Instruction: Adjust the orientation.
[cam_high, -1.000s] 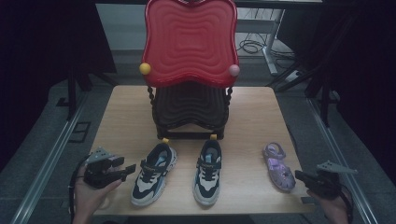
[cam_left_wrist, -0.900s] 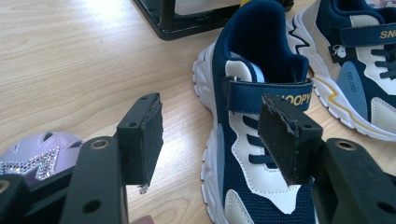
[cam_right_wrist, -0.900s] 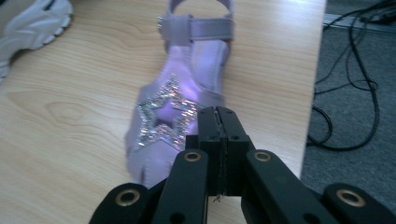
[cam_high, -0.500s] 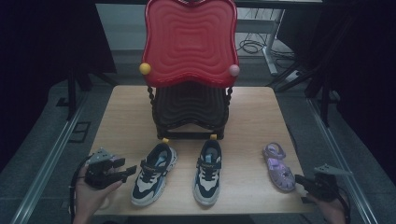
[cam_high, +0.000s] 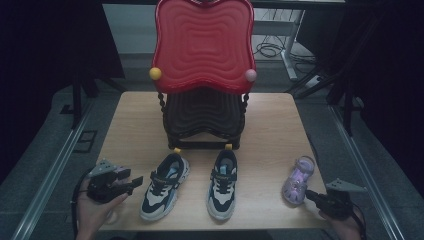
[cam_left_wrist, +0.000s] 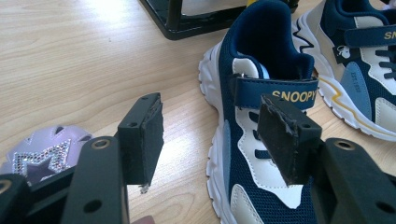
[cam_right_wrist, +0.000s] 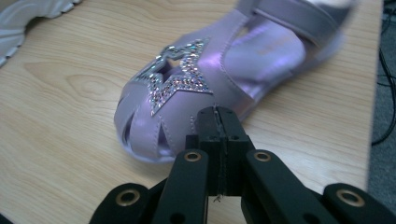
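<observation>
**Colleague:** Describe what sits in front of you, please.

**Me:** I see a pale wooden surface (cam_high: 280, 130). At its far side stands a small dark rack (cam_high: 202, 120) under a tall red wavy panel (cam_high: 202, 45). Nearer me lie 2 navy and white sneakers, toes toward me: the left sneaker (cam_high: 162, 186) and the right sneaker (cam_high: 223, 183). Well apart from them, near the right front corner, lies a purple sandal (cam_high: 298, 180) with a glittering star on its toe.

**Colleague:** Where are your grippers?

**Me:** My left gripper (cam_high: 135, 182) hovers just beside the left sneaker, jaws wide, nothing between them. In the left gripper view the strapped sneaker marked SNOOPY (cam_left_wrist: 261, 140) lies just beyond the open pads. My right gripper (cam_high: 309, 194) sits at the sandal's near end, jaws pressed fully together and empty. In the right gripper view its closed tip (cam_right_wrist: 218, 122) looks right up against the sandal's toe (cam_right_wrist: 187, 102); I cannot tell whether it touches.

**Colleague:** So what does the sandal step call for?

**Me:** I judge that I am about to pick the sandal up, so I need to open those jaws first. Closed, they can only push the sandal along the wood. I would back off a little, open wide, then come in over the toe or one side wall so 1 pad lands inside and 1 outside. The straps look soft, so I would grip the firmer edge near the sole, and squeeze slowly.

**Colleague:** Any risk?

**Me:** The sandal lies near the surface's right edge, so a nudge could send it off.
</observation>
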